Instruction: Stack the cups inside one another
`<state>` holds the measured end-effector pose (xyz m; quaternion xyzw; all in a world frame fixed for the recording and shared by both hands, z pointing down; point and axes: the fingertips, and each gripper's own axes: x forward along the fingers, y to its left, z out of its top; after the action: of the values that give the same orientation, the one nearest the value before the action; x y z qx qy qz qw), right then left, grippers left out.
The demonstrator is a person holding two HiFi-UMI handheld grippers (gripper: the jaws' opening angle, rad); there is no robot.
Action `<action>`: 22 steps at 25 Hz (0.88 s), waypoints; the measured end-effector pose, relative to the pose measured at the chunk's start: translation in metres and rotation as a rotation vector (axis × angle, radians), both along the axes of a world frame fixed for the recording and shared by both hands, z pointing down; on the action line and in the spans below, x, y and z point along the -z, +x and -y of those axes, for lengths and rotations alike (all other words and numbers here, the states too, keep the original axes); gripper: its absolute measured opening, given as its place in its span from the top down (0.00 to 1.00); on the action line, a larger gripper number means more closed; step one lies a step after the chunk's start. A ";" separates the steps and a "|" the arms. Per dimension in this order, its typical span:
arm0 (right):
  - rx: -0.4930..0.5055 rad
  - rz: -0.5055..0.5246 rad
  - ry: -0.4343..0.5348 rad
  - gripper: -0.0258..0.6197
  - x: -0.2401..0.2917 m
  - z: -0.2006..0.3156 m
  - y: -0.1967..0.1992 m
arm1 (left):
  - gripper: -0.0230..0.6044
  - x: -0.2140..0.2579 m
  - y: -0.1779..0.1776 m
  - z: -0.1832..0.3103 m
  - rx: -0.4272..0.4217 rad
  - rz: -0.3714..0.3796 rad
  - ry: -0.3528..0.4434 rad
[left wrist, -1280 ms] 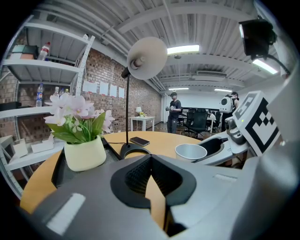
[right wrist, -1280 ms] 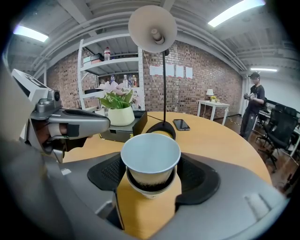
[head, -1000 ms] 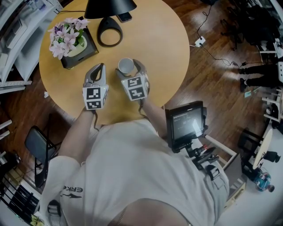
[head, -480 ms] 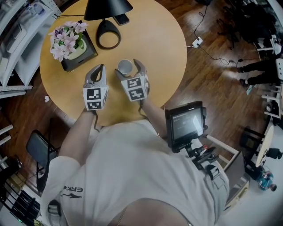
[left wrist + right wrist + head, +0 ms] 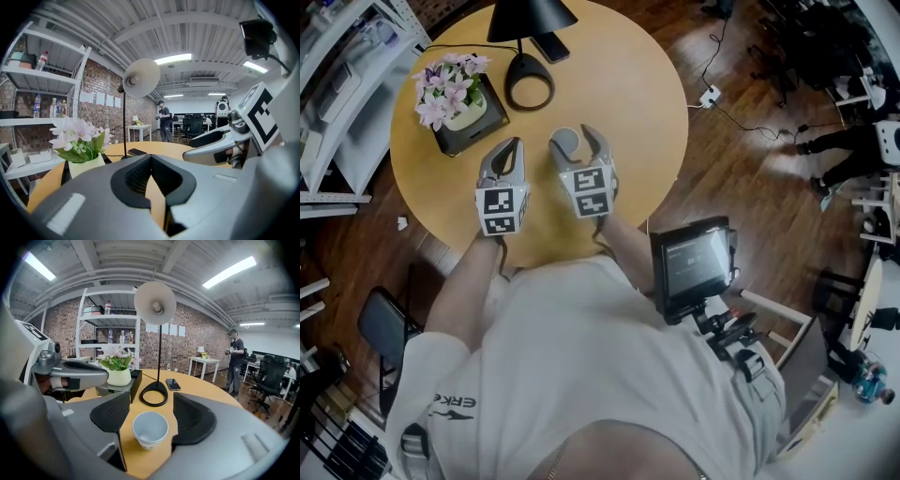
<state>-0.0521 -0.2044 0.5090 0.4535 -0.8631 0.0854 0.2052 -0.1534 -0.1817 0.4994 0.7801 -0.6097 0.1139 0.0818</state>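
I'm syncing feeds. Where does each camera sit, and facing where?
Head view: head-mounted, steeply down onto table; torso, arms, left gripper, right gripper.
Left gripper view: rides it, facing flowers and lamp; own shut jaws.
Right gripper view: rides it, facing cup; own jaws, just closing, flank it untouched.
Shared: lamp and flowers in both gripper views.

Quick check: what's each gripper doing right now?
Left gripper: closed, empty.
Right gripper: open, jaws have just been closing around the paper cup, pads not touching it.
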 end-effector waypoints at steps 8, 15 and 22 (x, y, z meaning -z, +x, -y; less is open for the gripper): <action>-0.078 -0.023 0.169 0.72 0.047 -0.027 0.007 | 0.96 0.029 -0.004 -0.023 -0.012 -0.010 0.072; -0.179 -0.059 0.258 0.92 0.073 -0.055 0.023 | 0.96 0.048 0.002 -0.042 -0.038 -0.042 0.120; -0.231 -0.053 0.263 0.94 0.087 -0.080 0.045 | 0.96 0.064 0.018 -0.058 -0.063 -0.062 0.148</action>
<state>-0.0075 -0.1241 0.4221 0.5745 -0.8033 -0.0174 0.1557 -0.1350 -0.1235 0.4354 0.8060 -0.5888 0.0470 0.0392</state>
